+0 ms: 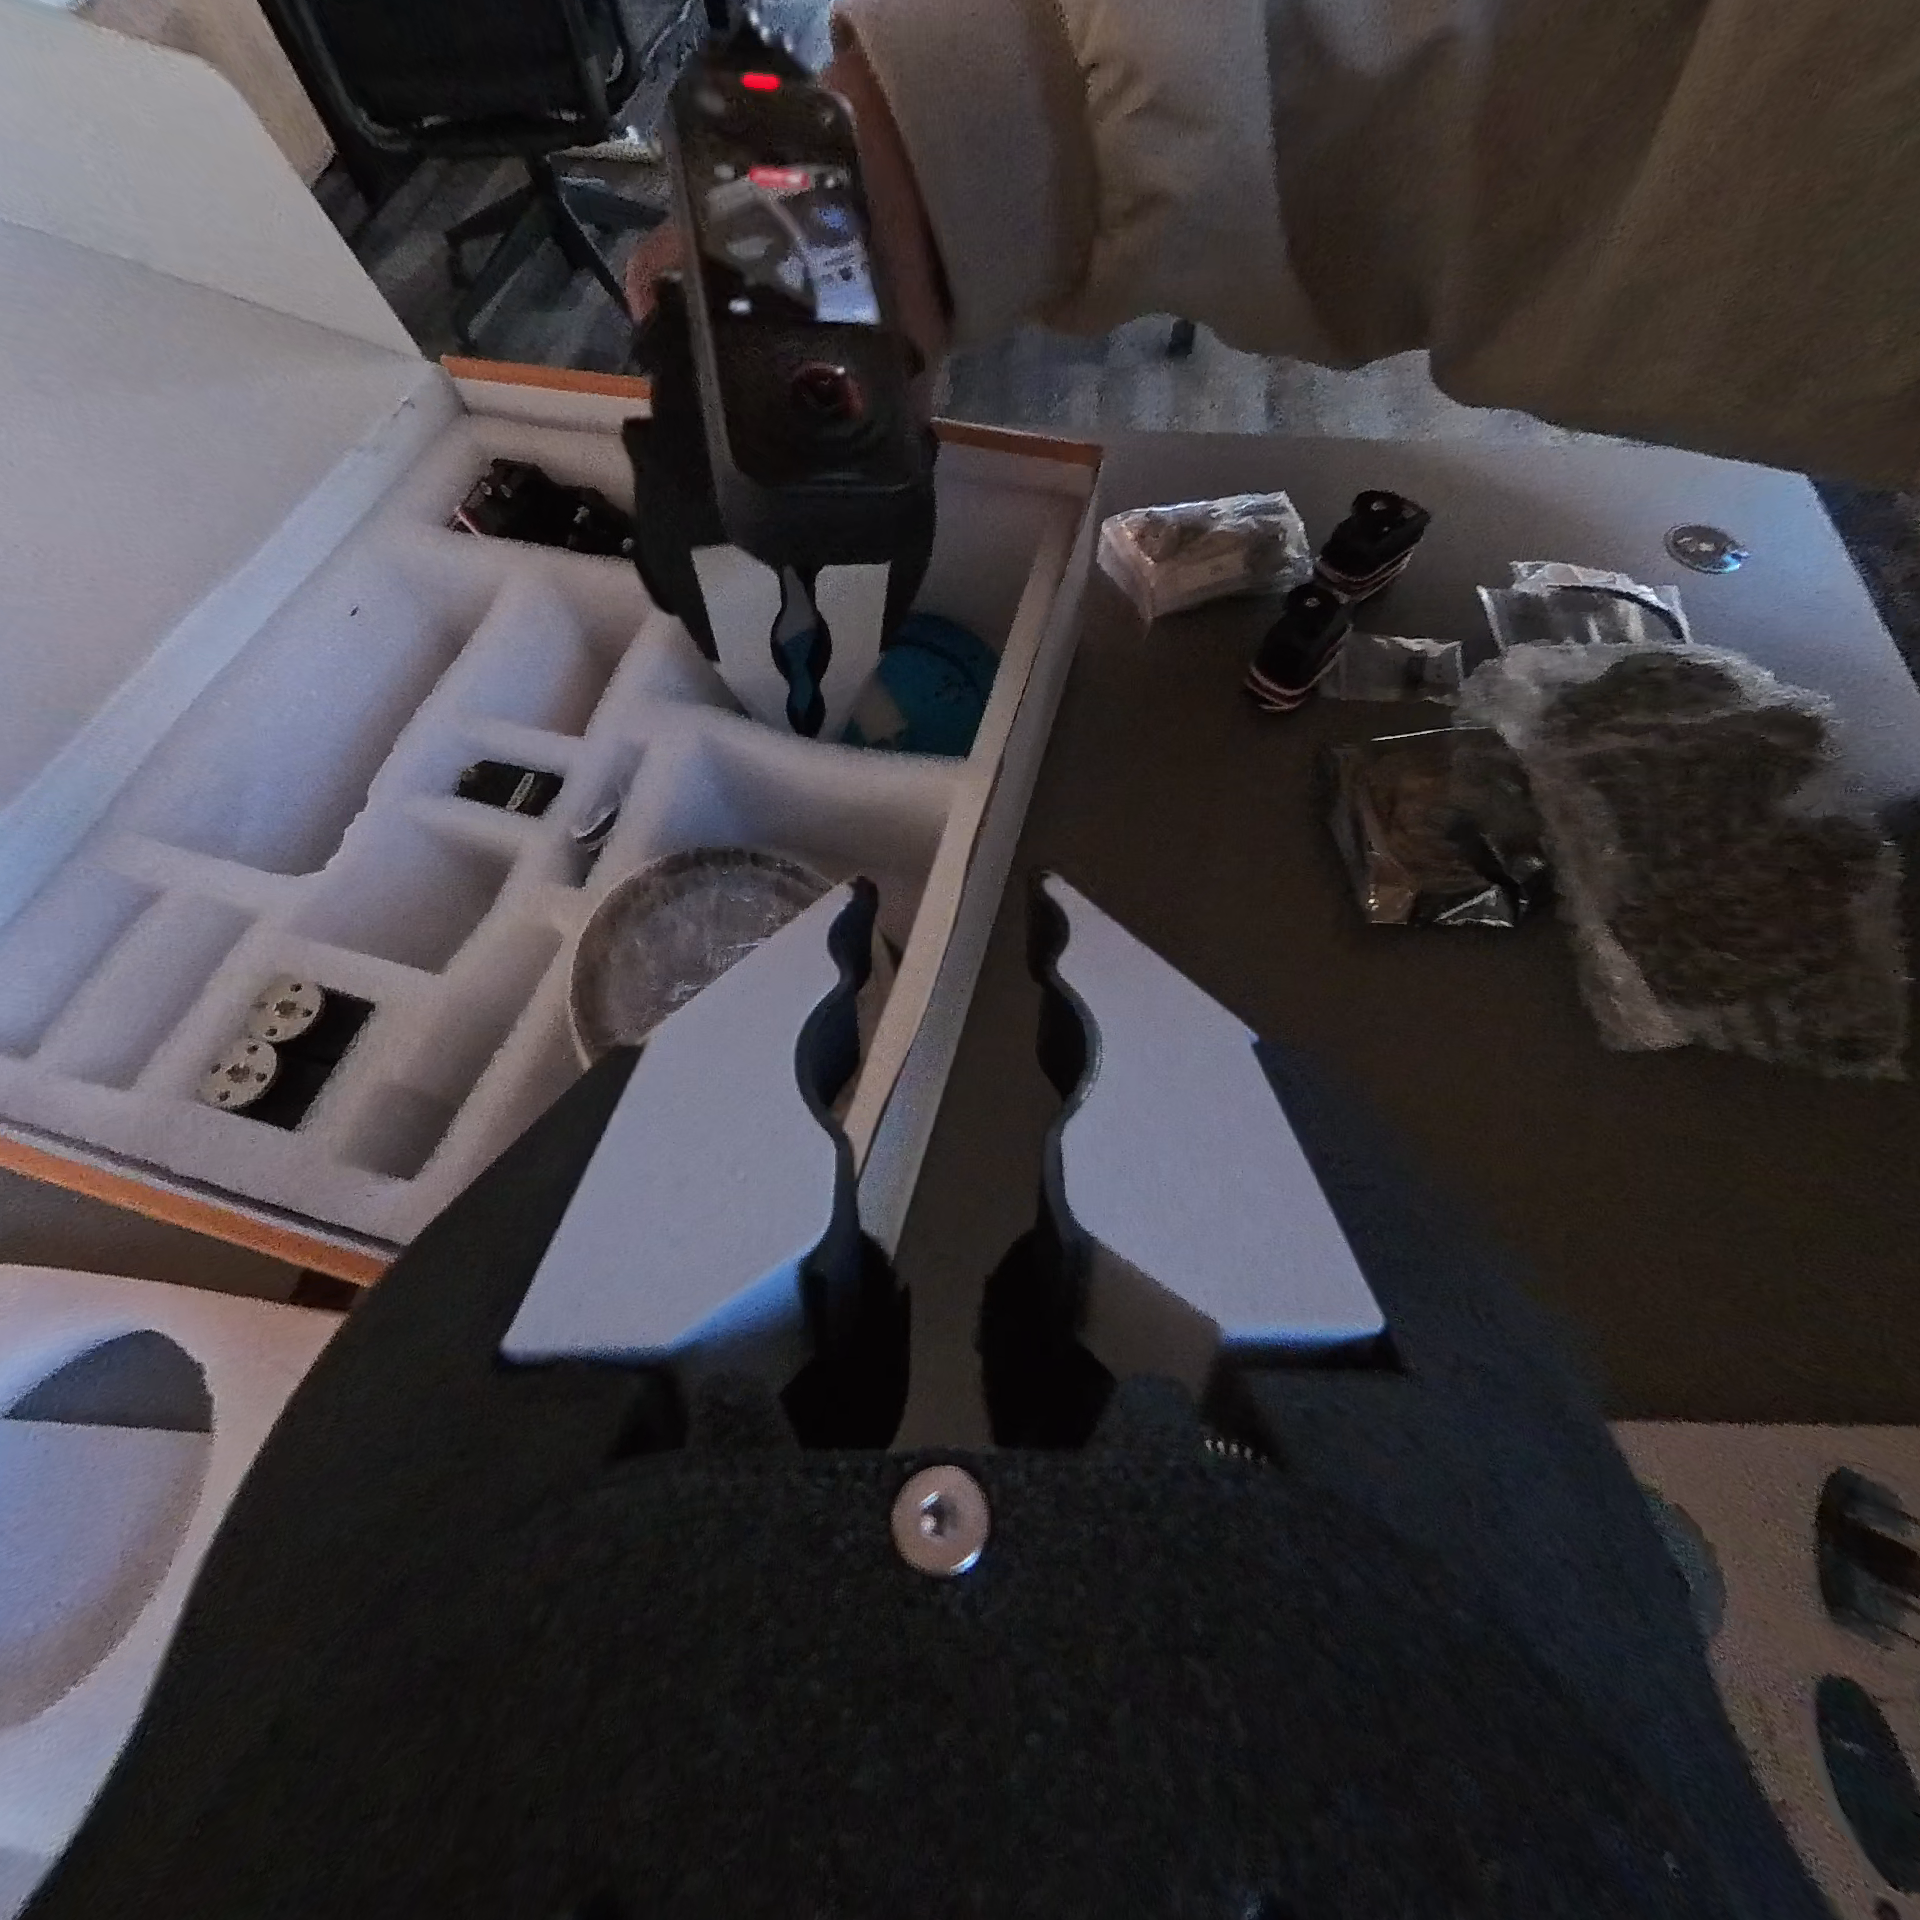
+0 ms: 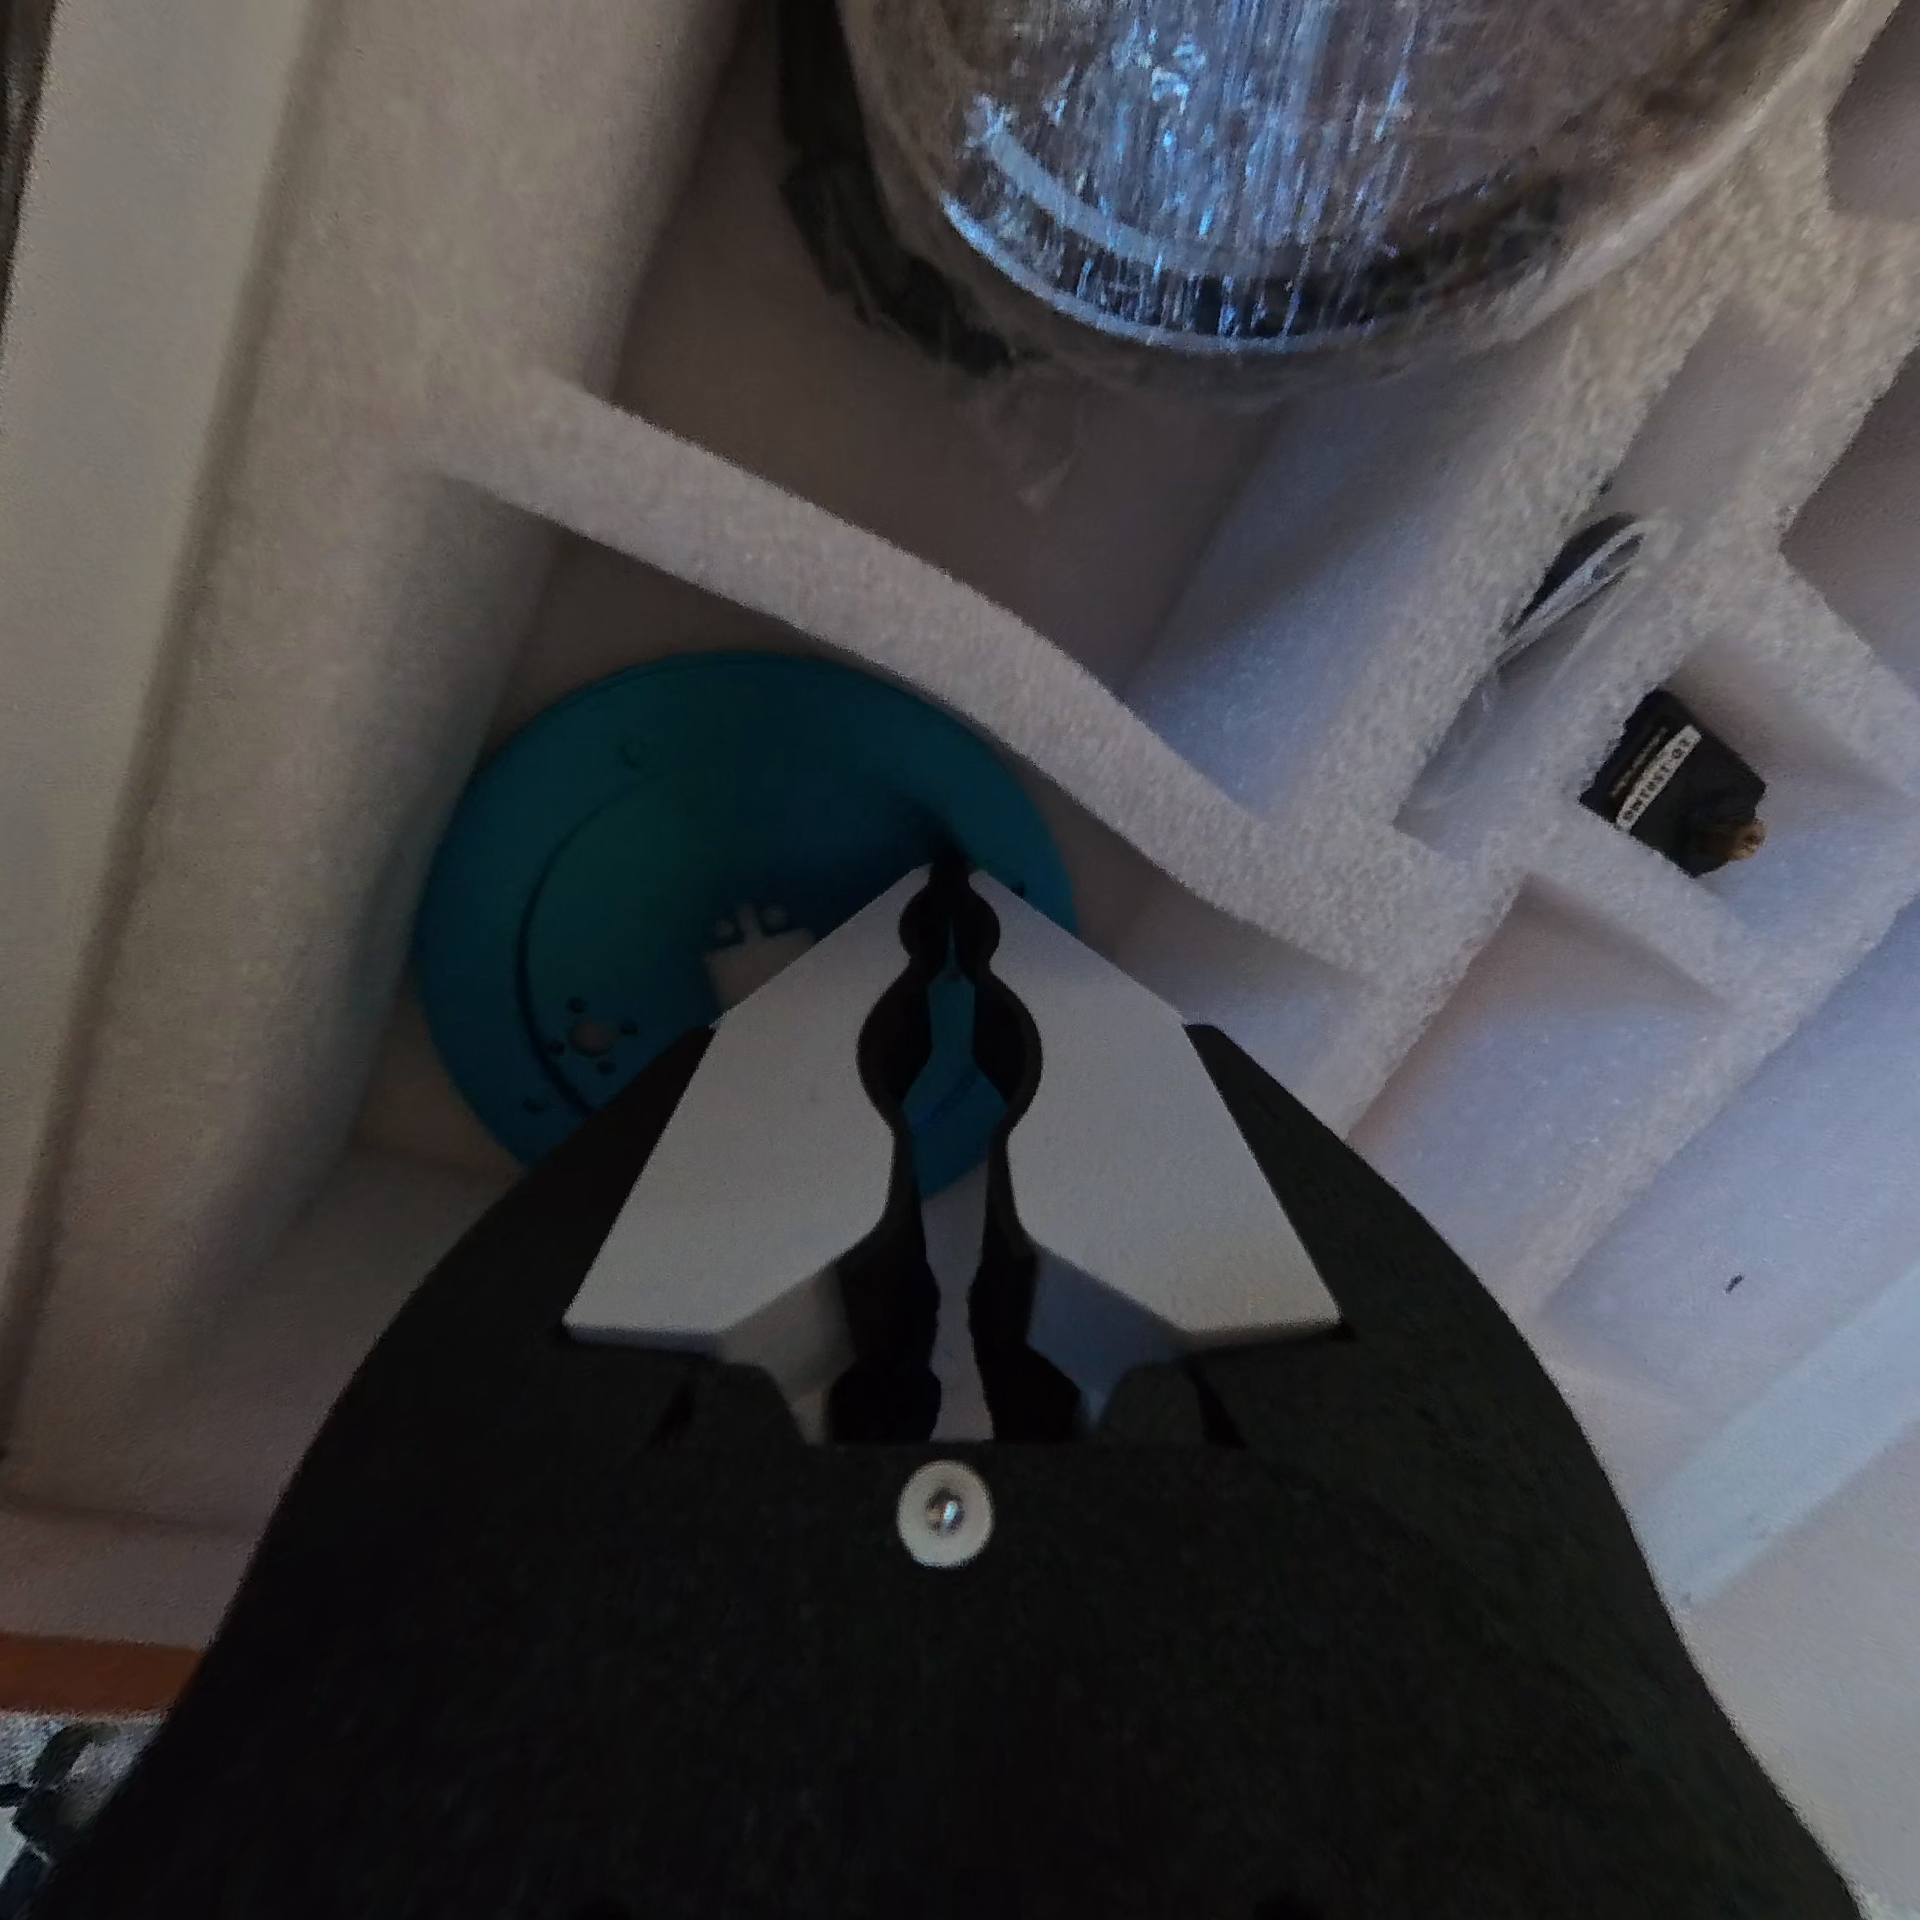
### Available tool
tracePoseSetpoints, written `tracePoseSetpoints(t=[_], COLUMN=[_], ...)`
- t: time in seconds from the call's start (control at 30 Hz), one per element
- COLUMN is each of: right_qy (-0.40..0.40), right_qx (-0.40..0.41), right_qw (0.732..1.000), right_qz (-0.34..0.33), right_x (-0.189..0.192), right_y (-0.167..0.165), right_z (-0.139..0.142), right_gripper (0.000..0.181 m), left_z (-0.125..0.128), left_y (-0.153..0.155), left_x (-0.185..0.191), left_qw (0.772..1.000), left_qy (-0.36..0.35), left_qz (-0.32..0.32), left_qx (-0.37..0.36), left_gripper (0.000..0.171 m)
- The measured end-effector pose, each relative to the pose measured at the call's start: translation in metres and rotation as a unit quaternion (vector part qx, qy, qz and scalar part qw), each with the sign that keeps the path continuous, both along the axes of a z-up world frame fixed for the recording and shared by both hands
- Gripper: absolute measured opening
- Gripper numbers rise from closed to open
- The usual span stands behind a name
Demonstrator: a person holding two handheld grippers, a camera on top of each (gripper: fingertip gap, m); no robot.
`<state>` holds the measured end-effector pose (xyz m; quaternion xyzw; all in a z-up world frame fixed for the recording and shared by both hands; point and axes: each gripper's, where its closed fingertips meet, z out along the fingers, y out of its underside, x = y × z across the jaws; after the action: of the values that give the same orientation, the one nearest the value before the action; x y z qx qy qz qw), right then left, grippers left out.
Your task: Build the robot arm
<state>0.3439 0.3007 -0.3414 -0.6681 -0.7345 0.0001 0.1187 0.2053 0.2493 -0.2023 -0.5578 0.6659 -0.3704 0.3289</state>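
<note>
An open box with a white foam insert [image 1: 312, 665] lies on the left. My left gripper [image 1: 953, 894] is open; the box's right wall [image 1: 997, 831] runs between its fingers and a gap shows beside the right finger. A plastic-wrapped round part [image 1: 686, 935] sits in the foam by its left finger. My right gripper [image 2: 951, 883] reaches down into the far right pocket, as the left wrist view [image 1: 805, 722] also shows. It is shut on a blue disc [image 2: 644, 831] that lies there, with a blue sliver between its pads. The disc also shows in the left wrist view [image 1: 935, 675].
A curved foam rib [image 2: 935, 623] borders the disc's pocket, and the wrapped round part [image 2: 1195, 156] lies beyond it. A small black block [image 2: 1673, 790] sits in a slot. Two black motors [image 1: 1340, 582], plastic bags [image 1: 1205, 551] and a bubble-wrapped bundle [image 1: 1714, 852] lie on the dark table. A person's pale sleeve [image 1: 1351, 156] is above. The gap from one gripper's tips to the other's is roughly 20 centimetres. The curved foam rib [image 2: 935, 623] lies some 7 centimetres from my right tips, 12 centimetres from my left tips. It turns up in the left wrist view [image 1: 819, 762] as well.
</note>
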Motion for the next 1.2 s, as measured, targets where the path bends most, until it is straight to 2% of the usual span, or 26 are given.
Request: tracePoseSetpoints(t=[0.07,0.17,0.23,0.33,0.47,0.63,1.1,1.13,1.2], right_qy=[0.002,0.047,0.075,0.086,0.084,0.076,0.069,0.077,0.107], right_qx=[0.022,0.008,0.004,0.021,0.083,0.180,0.198,0.224,0.258], right_qw=[1.000,0.999,0.997,0.996,0.993,0.979,0.978,0.971,0.960], right_qz=[0.007,-0.004,-0.020,-0.021,0.017,0.052,-0.006,-0.015,-0.002], right_x=[0.003,-0.002,-0.010,-0.016,-0.017,-0.016,-0.006,-0.006,-0.010], right_y=[0.001,-0.008,-0.008,-0.004,0.005,0.012,0.024,0.030,0.032], right_z=[0.000,0.005,0.008,0.006,0.007,0.010,0.014,0.020,0.030], right_gripper=[0.000,0.004,0.027,0.044,0.028,0.024,0.029,0.000,0.000], left_z=[-0.010,-0.022,-0.029,-0.039,-0.041,-0.045,-0.046,-0.046,-0.046], left_y=[0.005,0.005,0.005,0.008,0.007,0.011,0.017,0.018,0.020], left_x=[0.004,0.011,0.016,0.019,0.019,0.019,0.021,0.021,0.024], left_qw=[1.000,1.000,0.998,0.995,0.991,0.990,0.988,0.988,0.987], left_qy=[0.006,0.001,-0.003,-0.010,-0.025,-0.028,-0.020,-0.020,-0.011], left_qz=[0.007,-0.004,-0.012,-0.020,-0.029,-0.026,-0.018,-0.015,-0.004], left_qx=[0.003,-0.024,-0.053,-0.095,-0.131,-0.135,-0.155,-0.155,-0.163], left_gripper=[0.028,0.028,0.028,0.028,0.026,0.023,0.023,0.023,0.023])
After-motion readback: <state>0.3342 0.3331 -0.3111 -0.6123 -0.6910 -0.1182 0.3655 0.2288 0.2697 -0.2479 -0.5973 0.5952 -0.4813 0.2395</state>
